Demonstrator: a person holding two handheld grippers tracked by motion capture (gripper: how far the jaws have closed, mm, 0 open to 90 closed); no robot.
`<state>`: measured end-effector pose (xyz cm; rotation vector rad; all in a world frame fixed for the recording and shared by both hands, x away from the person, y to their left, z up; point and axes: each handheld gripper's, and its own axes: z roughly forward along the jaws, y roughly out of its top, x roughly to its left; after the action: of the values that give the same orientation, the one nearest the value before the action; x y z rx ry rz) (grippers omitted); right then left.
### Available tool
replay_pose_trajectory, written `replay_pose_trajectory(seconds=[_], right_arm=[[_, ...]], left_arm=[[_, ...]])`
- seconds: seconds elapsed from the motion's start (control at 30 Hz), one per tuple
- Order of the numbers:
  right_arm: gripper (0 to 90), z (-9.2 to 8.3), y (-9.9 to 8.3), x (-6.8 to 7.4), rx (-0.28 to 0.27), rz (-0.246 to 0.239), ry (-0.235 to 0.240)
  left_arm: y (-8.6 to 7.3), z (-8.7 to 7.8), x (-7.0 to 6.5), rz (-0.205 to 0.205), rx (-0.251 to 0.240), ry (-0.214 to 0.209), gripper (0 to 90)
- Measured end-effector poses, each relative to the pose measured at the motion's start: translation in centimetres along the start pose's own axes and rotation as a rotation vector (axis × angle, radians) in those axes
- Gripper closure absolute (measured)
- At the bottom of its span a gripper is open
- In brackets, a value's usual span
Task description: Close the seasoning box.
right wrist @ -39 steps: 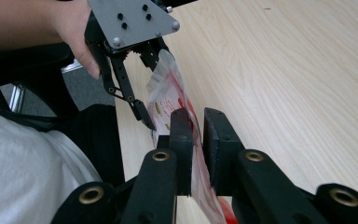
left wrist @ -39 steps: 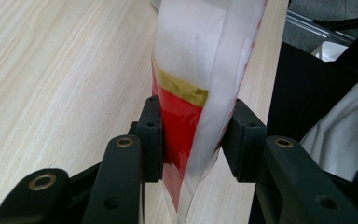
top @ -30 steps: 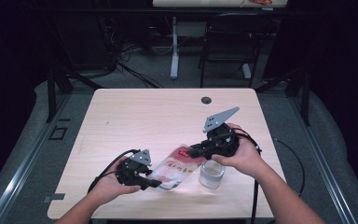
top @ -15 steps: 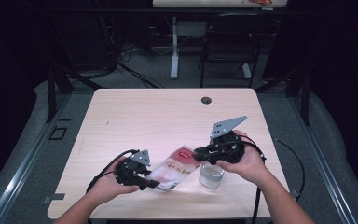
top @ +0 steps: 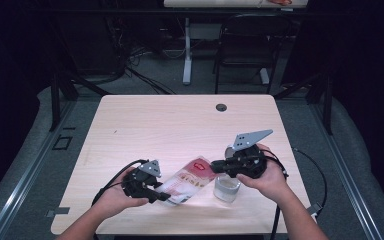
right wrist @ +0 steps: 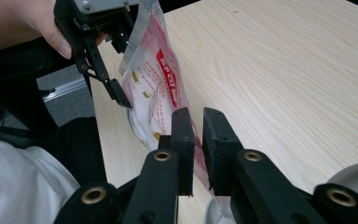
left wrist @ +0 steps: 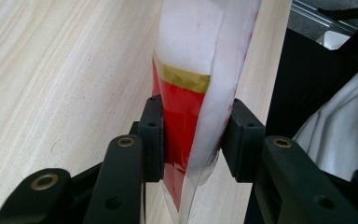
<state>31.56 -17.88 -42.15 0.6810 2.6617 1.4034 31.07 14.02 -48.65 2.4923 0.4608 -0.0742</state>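
Grippers pinch a red-and-white printed plastic pouch (top: 190,179): left gripper (top: 164,196) at seven o'clock, right gripper (top: 214,167) at two; its print stays unreadable.

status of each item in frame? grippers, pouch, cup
Left gripper: shut on the pouch's lower end.
Right gripper: shut on the pouch's other edge.
Red-and-white printed plastic pouch: held between both grippers, tilted beside the cup; open or sealed, cannot tell.
Small clear plastic cup: upright on the light wooden table, under the right gripper; contents unclear.
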Motion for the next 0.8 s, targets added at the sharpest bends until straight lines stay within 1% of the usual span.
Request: replay_pose_trajectory(seconds=[0.13, 0.27, 0.3, 0.4, 0.53, 0.7, 0.77, 0.8], right_arm=[[83.4, 0.0, -0.2, 0.0, -0.014, 0.008, 0.000], [83.1, -0.1, -0.4, -0.2, -0.032, 0.020, 0.005], [83.1, -0.1, -0.4, -0.2, -0.030, 0.019, 0.004], [83.0, -0.2, -0.5, -0.2, -0.039, 0.020, -0.004], [83.0, -0.2, -0.6, -0.2, -0.045, 0.023, -0.012], [82.3, -0.1, -0.9, -0.2, -0.066, 0.037, -0.017], [82.2, 0.0, -1.1, -0.1, -0.092, 0.049, -0.019], [82.2, -0.1, -1.2, -0.2, -0.094, 0.051, -0.021]], left_arm=[[0.0, 0.0, 0.0, -0.007, -0.003, -0.002, 64.2], [0.1, -0.2, 0.0, -0.004, -0.001, -0.002, 64.2], [0.2, -0.2, 0.0, -0.005, -0.003, -0.001, 64.3], [0.2, -0.2, 0.0, -0.008, -0.009, -0.003, 64.3], [0.3, -0.3, 0.1, -0.007, -0.003, -0.003, 64.3], [0.3, -0.4, 0.1, -0.010, 0.005, -0.005, 64.3], [0.4, -0.4, 0.1, -0.016, 0.007, -0.006, 64.3], [0.4, -0.5, 0.1, -0.018, 0.007, -0.009, 64.3]])
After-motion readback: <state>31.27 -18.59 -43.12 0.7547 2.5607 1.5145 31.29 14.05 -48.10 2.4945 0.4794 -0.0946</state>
